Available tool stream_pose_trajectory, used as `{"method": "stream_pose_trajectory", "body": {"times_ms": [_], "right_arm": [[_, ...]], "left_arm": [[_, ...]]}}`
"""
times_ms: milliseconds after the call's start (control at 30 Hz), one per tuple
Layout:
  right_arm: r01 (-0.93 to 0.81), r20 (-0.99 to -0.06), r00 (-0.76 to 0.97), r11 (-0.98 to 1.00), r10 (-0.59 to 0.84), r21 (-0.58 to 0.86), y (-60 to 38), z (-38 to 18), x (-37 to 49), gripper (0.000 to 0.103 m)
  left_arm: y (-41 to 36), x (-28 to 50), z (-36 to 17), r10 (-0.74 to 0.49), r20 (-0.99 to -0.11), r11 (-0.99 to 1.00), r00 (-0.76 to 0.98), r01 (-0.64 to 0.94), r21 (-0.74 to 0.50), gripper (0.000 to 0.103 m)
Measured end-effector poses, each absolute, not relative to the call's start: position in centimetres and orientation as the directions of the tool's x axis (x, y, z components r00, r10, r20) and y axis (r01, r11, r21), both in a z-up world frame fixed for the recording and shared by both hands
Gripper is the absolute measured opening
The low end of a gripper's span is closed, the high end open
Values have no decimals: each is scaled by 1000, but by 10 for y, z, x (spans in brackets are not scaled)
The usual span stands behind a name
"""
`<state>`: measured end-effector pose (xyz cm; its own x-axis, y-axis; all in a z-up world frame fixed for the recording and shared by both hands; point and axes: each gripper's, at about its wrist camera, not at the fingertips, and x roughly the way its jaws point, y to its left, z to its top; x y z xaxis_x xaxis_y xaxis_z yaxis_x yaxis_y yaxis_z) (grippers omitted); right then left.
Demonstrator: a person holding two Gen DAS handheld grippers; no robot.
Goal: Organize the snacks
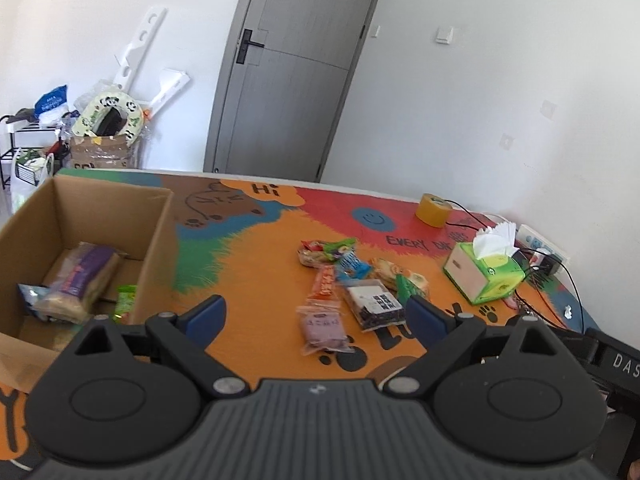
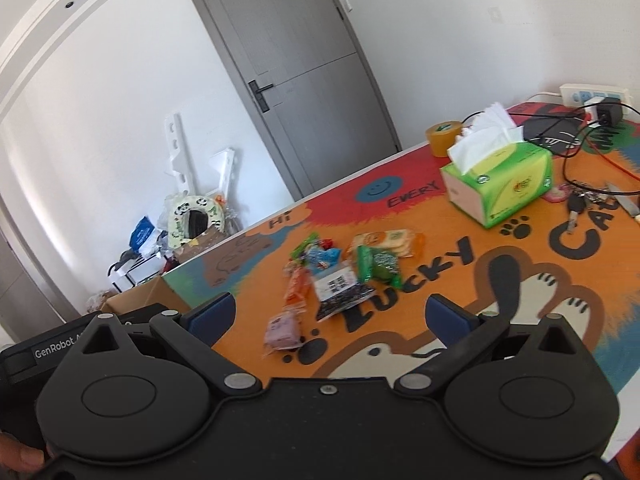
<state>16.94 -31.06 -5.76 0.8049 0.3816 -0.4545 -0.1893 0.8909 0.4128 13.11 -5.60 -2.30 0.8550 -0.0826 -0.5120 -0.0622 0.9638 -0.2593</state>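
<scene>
While several wrapped snack packets point(image 1: 352, 284) are lying loose on the colourful printed bench point(image 1: 256, 248), few are sitting inside the brown cardboard box point(image 1: 156, 240); both the left hand-held gripper point(image 1: 314, 316) and the right hand-held gripper point(image 2: 330, 316) are hovering apart, empty.

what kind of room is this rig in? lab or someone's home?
Likely a home room, not a lab: a grey interior door, a cartoon-cat table mat with a tissue box on it, and household clutter piled by the wall.
</scene>
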Motion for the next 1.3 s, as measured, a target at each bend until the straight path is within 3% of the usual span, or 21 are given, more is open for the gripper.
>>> {"method": "stream_pose_trajectory", "body": {"times_ms": [333,400,800,1133,1233,1300], "right_arm": [[-160,-470,806,896,361,413,-328,-74,180,101],[-162,-477,800,897,364,411,-327,-78,186,95],[-145,-496,775,874,392,465,-323,-95,234,84],[-128,-527,740,857,418,499,-320,-116,263,84],[-119,-535,733,853,421,508,-320,-122,273,84],[-117,-535,727,846,429,520,-321,-125,279,84]], "left_arm": [[-73,159,-43,-91,-550,967,830,-59,-249,95],[-75,166,-47,-83,-562,968,823,-67,-242,95],[-86,206,-71,-57,-606,971,794,-98,-219,86],[-94,238,-103,-40,-677,967,735,-142,-211,70],[-100,243,-111,-33,-700,970,713,-146,-194,56],[-100,241,-112,-13,-687,968,727,-162,-189,37]]}}
